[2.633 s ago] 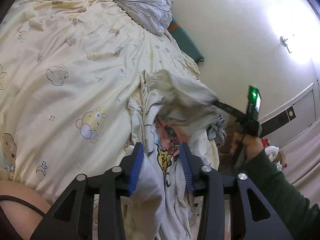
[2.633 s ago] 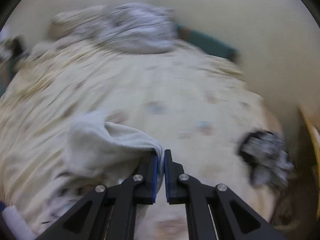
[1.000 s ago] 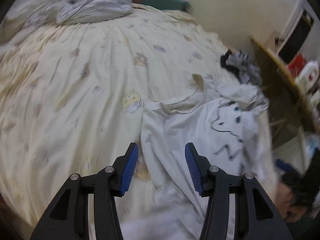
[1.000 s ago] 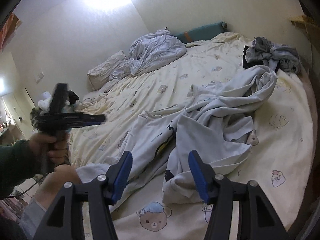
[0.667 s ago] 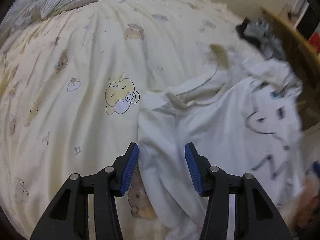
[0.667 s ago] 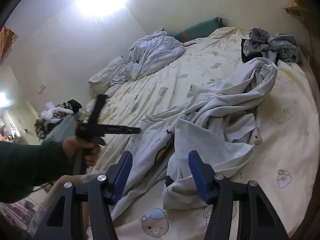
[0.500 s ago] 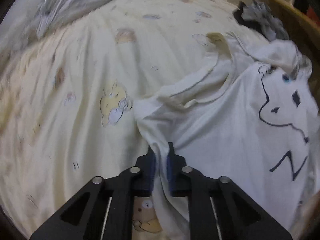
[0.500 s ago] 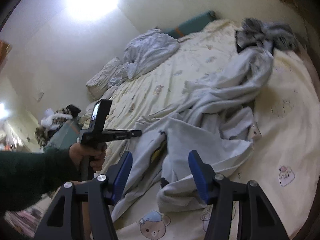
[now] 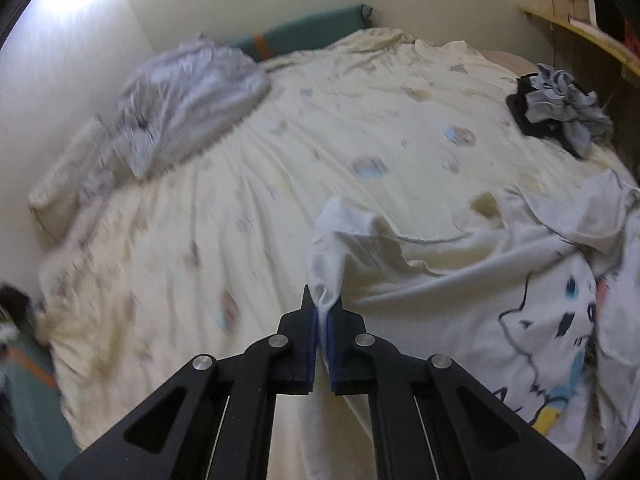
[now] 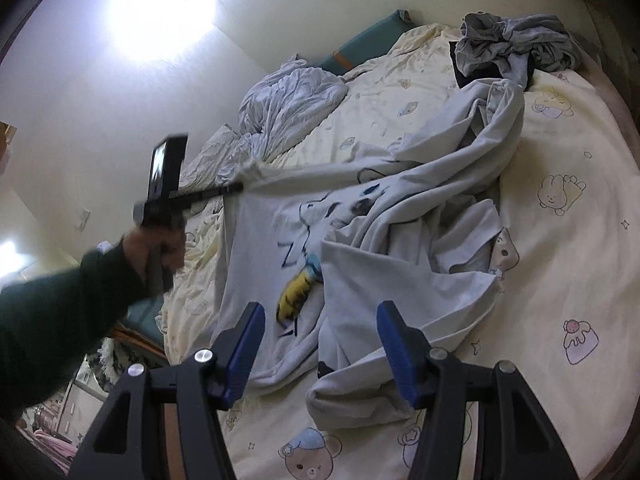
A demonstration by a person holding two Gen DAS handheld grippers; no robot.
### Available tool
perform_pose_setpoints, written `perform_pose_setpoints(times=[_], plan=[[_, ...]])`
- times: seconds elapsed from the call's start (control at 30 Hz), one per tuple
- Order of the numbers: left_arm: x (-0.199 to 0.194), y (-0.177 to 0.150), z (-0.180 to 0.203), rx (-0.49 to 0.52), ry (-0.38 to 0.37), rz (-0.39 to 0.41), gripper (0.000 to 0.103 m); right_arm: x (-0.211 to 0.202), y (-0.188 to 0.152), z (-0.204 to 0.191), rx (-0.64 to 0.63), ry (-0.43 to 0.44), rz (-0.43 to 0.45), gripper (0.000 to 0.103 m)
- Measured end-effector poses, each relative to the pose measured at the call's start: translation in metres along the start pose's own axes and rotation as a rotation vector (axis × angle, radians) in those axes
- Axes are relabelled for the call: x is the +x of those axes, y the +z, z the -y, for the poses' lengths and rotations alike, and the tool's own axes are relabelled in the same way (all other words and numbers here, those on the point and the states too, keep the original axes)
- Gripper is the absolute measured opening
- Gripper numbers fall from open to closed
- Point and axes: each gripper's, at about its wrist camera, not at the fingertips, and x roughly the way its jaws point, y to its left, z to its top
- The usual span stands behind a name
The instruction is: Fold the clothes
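Fingers [image 9: 308, 332] of my left gripper [image 9: 322, 316] are pinched tight on a corner of the white printed shirt [image 10: 360, 216], lifting it off the bed [image 10: 560, 152]. My right gripper [image 10: 320, 344] gapes wide and empty above the shirt's crumpled hem.

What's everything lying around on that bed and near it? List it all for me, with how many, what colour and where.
White T-shirt: one, white with a cartoon print, spread crumpled on the near half of the bed.
Bed sheet: one, pale yellow with little animal prints, covering the bed.
Duvet: one, light grey, bunched at the far end near the wall.
Pillow: one, cream, beside the duvet.
Bolster: one, teal with an orange band, along the far wall.
Clothes heap: one, grey and black, at the bed's far right edge.
Sleeve: one, dark green, on the left arm.
Left tool: one, black with blue pads, shut on the T-shirt's edge.
Right tool: one, same colours, open above the T-shirt.
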Motion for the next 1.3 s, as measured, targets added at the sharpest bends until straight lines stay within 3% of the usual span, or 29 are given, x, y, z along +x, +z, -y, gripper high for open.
perform_pose_setpoints(times=[0.37, 0.53, 0.7, 0.9, 1.13, 1.3], plan=[[0.043, 0.093, 0.006, 0.154, 0.194, 0.050, 0.004, 0.001, 0.000, 0.006, 0.017, -0.012, -0.007, 0.059], [0.071, 0.147, -0.006, 0.153, 0.332, 0.090, 0.004, -0.002, 0.000, 0.011, 0.039, -0.021, 0.009, 0.059], [0.093, 0.198, -0.005, 0.156, 0.397, 0.151, 0.004, 0.000, 0.003, 0.016, 0.062, -0.026, 0.012, 0.059], [0.138, 0.218, 0.015, 0.148, 0.379, 0.112, 0.004, 0.007, 0.006, 0.019, 0.067, -0.024, -0.005, 0.059], [0.179, 0.192, 0.020, 0.074, 0.271, -0.024, 0.009, 0.009, 0.007, 0.020, 0.078, -0.022, -0.009, 0.059], [0.177, 0.178, 0.002, -0.019, 0.193, -0.065, 0.015, 0.010, 0.006, 0.019, 0.076, -0.029, -0.010, 0.059]])
